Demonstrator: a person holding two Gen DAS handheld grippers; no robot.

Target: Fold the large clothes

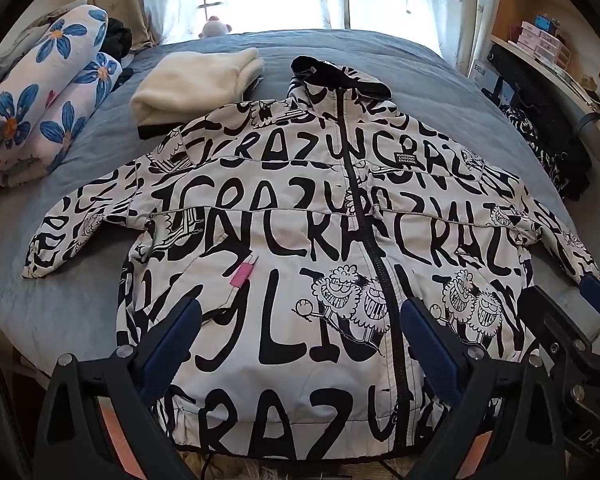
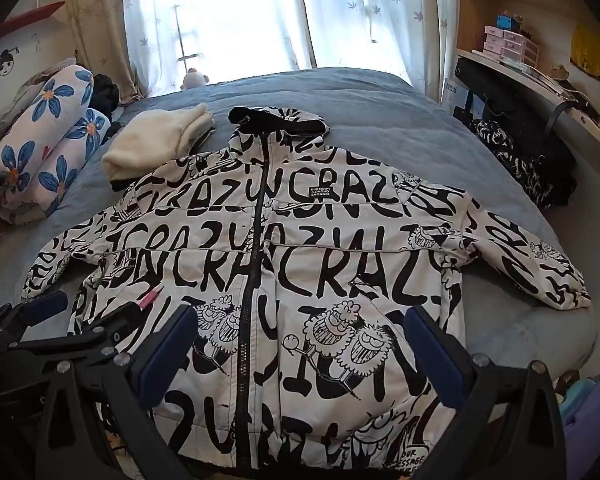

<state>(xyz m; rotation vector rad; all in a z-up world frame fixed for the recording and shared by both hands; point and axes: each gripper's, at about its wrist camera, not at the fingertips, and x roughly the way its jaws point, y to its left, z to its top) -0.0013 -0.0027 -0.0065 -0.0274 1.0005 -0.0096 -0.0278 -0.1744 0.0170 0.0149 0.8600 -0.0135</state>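
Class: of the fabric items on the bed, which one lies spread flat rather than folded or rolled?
The black-and-white lettered jacket; the cream fleece is folded, the floral quilt rolled.

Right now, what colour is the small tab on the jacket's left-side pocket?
Pink tab on the black-and-white lettered jacket; clearest in the left wrist view.

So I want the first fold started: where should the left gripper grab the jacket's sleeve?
Probably the cuff end of the left sleeve, approached from its outer side: it lies flat, spread outward on the bed, with its end free.
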